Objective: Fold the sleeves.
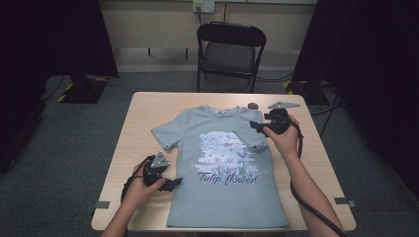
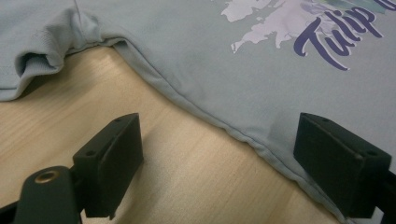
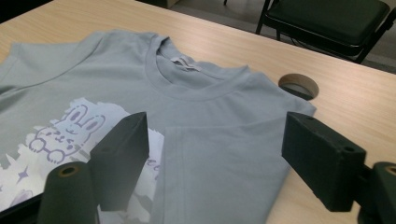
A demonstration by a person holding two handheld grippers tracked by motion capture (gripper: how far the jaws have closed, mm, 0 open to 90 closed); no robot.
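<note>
We find the T-shirt (image 1: 222, 163) flat on the table (image 1: 138, 113), right sleeve (image 1: 249, 136) folded inward. Both grippers, left (image 1: 174, 183) and right (image 1: 254, 126), stand released; the unpinned sleeve may spring back open.

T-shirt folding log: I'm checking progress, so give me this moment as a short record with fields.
shirt: grey T-shirt lying flat, print up, on the table
right sleeve: folded in over the chest
left sleeve: spread out flat
right gripper: open above the folded sleeve, holding nothing
left gripper: open at the shirt's side hem, holding nothing
behind table: chair
</note>
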